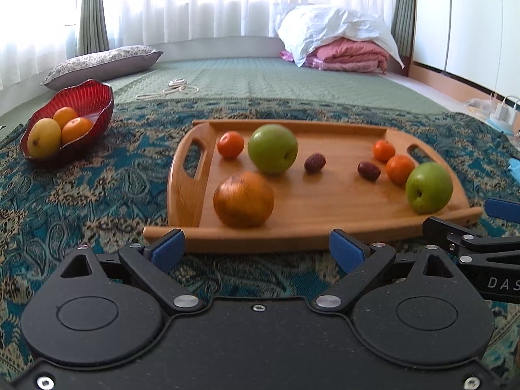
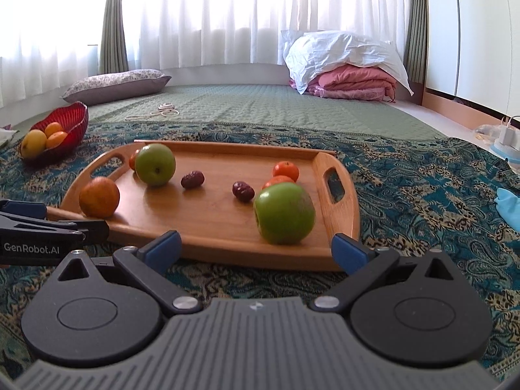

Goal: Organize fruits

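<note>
Both grippers, left (image 1: 256, 243) and right (image 2: 256, 248), wide, empty. Apple (image 2: 284, 213) likely firm, slick, rolls: pinch mid-girth.

Both my grippers, left gripper (image 1: 256, 247) and right gripper (image 2: 256, 248), spread wide, nothing between fingers, just short of tray (image 1: 292, 232) near edge. Near edge partly blocked: large orange (image 1: 243, 199) toward left handle, green apple (image 2: 283, 213) at right near corner. Tray centre open; two dates (image 1: 314, 162) lie there, well apart. Second green apple (image 1: 272, 148) guards far left corner. Cloth between tray and red bowl (image 1: 97, 104) free.
</note>
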